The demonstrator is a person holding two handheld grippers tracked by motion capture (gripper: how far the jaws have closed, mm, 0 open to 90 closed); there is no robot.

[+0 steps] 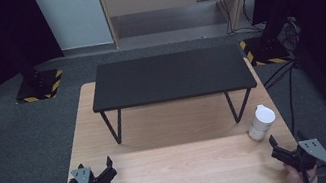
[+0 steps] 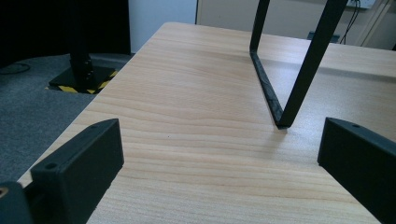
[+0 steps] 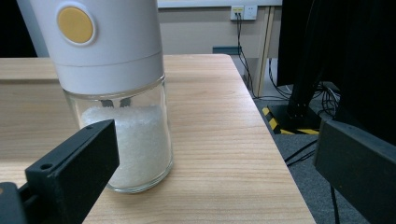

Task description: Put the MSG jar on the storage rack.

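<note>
Evidently the work has barely begun: nothing is lifted or gripped yet. In the high view the salt grinder stands upright at the lower right of the frame on the pale wooden worktop, just beyond the right claw, which hangs released — its jaws spread wide with nothing pressed between them. In the right gripper view the grinder rises at the left of the frame, close ahead of the jaws but apart from both, so the whole grasp is still to do. The left claw sits at the lower left of the high view, likewise released, with bare worktop between its jaws. The grinder has a smooth white plastic top with a round yellow button and a clear glass base filled with coarse white crystals — a rounded cylinder, likely slippery. A matte black riser shelf on thin bent metal legs occupies the centre; the worktop shows fine straight grain.
</note>
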